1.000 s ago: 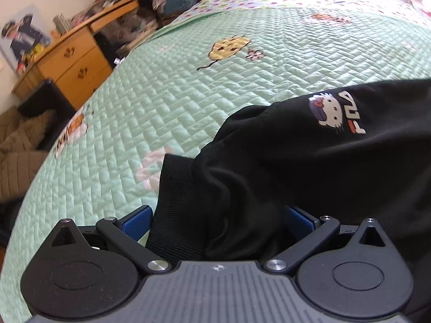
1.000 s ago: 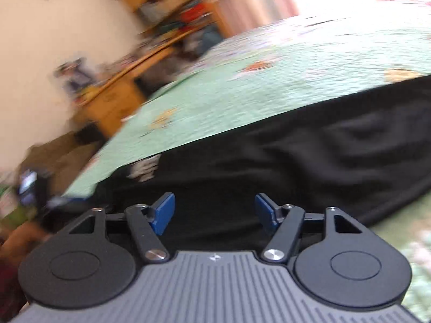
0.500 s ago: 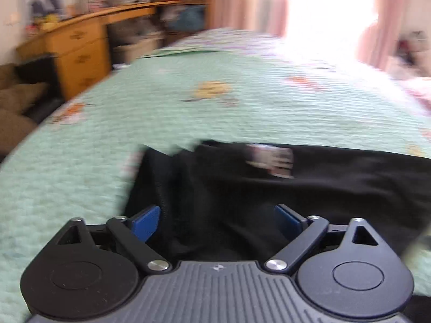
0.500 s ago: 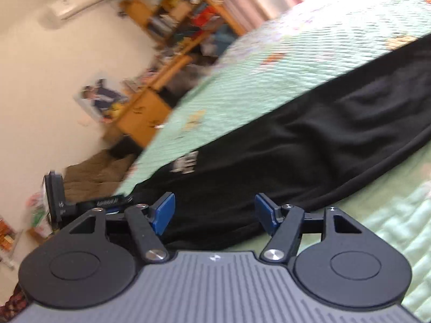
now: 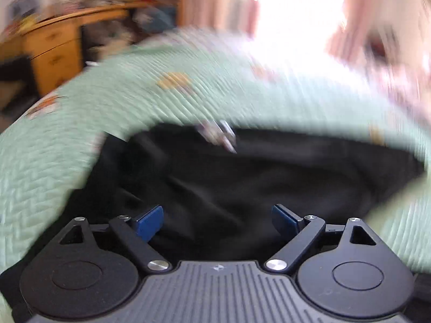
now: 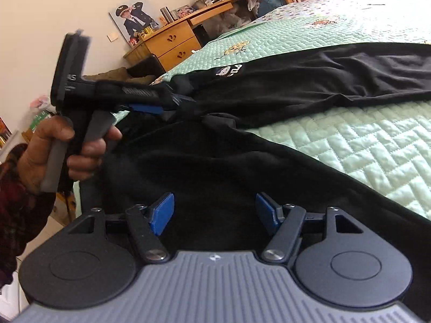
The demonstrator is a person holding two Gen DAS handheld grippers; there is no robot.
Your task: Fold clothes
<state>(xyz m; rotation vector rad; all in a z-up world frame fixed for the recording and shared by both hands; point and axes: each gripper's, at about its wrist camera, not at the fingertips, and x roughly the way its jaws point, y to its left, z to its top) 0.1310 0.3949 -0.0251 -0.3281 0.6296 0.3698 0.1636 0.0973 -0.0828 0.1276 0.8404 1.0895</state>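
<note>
left gripper (image 5: 216,222) view blurred, trousers (image 5: 242,177) cropped

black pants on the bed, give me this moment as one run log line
stage: fold not started | black pants: spread on green quilt | left gripper: open, jaws just closing somewhat, over fabric | right gripper: open, nothing gripped

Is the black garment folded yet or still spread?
Mostly spread. In the right wrist view the garment lies long across the quilt, a second part trailing toward the camera; no neat fold shows.
</note>
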